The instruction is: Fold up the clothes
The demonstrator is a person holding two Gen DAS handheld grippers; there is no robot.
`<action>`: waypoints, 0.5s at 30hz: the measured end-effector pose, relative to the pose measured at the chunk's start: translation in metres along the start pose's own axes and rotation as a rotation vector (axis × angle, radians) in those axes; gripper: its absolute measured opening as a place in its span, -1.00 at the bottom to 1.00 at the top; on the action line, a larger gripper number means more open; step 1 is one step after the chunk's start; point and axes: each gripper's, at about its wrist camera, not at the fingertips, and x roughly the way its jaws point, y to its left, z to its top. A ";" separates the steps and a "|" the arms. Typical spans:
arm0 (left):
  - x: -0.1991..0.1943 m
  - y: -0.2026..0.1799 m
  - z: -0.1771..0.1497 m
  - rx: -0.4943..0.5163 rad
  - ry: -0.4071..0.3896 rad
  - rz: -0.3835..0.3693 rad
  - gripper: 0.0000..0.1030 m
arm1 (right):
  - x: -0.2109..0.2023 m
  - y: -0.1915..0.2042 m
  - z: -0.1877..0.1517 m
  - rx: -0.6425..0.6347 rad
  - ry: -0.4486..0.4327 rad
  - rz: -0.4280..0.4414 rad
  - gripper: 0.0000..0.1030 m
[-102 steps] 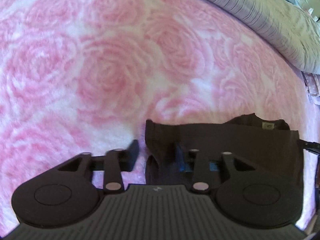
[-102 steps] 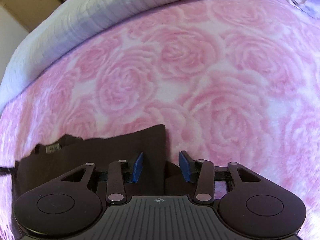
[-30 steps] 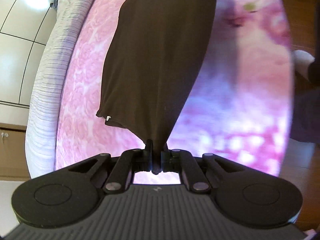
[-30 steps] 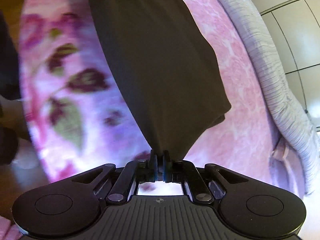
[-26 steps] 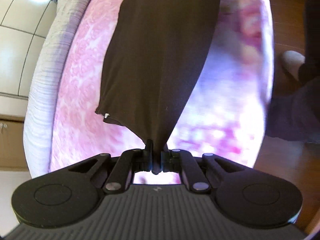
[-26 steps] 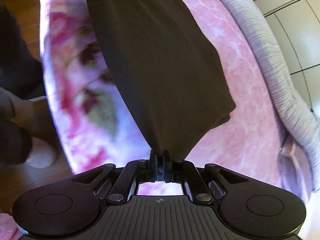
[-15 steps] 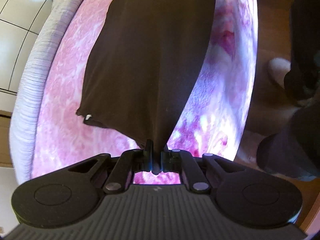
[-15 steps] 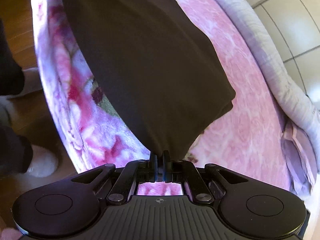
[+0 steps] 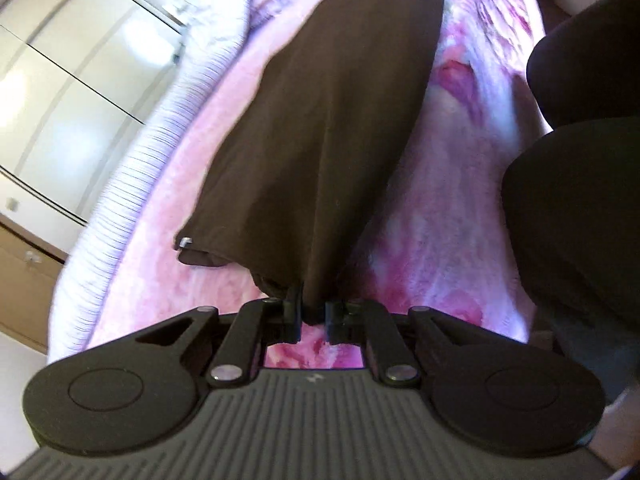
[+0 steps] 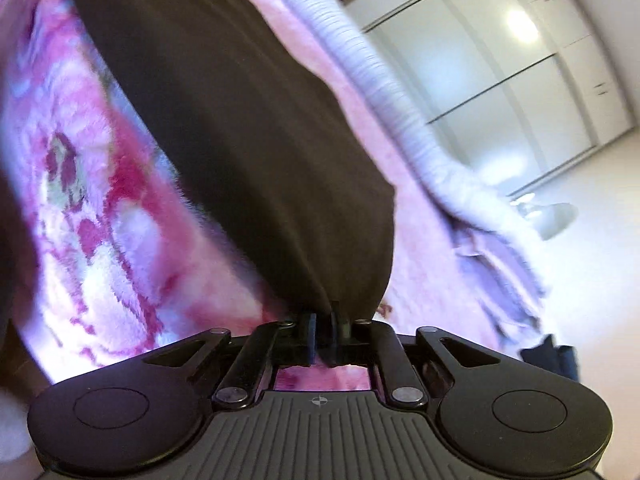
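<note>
A dark brown garment (image 9: 320,140) hangs stretched over the pink rose-patterned blanket (image 9: 224,208). My left gripper (image 9: 312,312) is shut on one corner of it. In the right wrist view the same garment (image 10: 248,128) runs away from my right gripper (image 10: 322,334), which is shut on its other corner. The garment's folded edge with a small white tag (image 9: 185,242) shows at the left. The far end of the garment is out of frame.
A grey striped quilt (image 9: 132,176) lies along the far side of the bed, also in the right wrist view (image 10: 384,92). White wardrobe doors (image 10: 500,72) stand behind. The person's dark-clad legs (image 9: 572,208) are at the bed's near edge.
Both grippers, still shut on the garment, have tilted and lowered toward the bed's near edge. The wardrobe and quilt have swung further into view; the garment hangs closer to the blanket.
</note>
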 end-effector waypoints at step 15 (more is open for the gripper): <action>-0.052 -0.013 -0.001 -0.206 0.053 0.196 -0.79 | -0.079 -0.005 0.067 0.281 -0.063 -0.005 -0.45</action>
